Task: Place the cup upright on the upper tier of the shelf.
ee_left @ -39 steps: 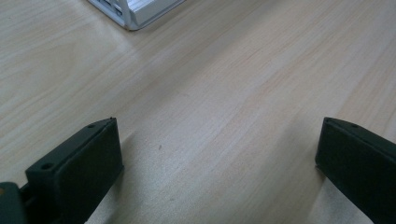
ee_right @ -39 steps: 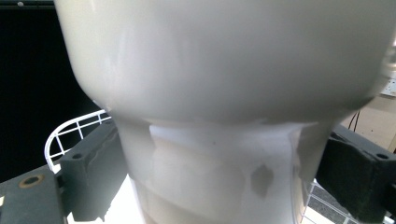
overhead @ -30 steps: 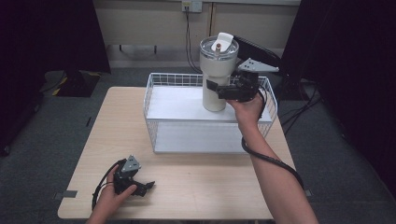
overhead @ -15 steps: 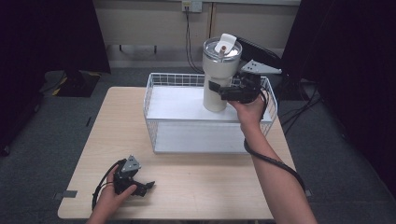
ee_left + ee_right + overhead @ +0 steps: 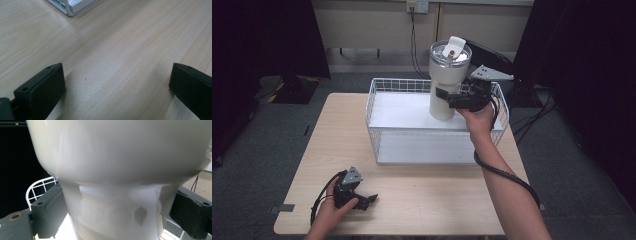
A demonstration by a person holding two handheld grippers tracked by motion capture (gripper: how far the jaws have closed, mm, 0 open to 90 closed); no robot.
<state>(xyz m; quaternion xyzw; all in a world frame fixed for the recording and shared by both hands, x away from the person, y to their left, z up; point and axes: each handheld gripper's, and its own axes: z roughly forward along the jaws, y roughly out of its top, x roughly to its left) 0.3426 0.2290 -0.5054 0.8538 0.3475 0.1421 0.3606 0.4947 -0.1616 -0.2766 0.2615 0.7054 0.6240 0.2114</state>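
Right claw (image 5: pixel 451 98) clamps white tumbler (image 5: pixel 447 80) at my 1 o'clock | lifted over wire basket (image 5: pixel 377 107) | placing remains | left claw (image 5: pixel 364 201) spread, idle

A light wood table (image 5: pixel 422 200) is set on grey carpet (image 5: pixel 257 165). Dark curtains (image 5: pixel 267 35) are hung at L & R. A beige wall (image 5: pixel 372 22) w/ a socket (image 5: pixel 417 6) is seen behind; cables (image 5: pixel 414 45) are run down it.
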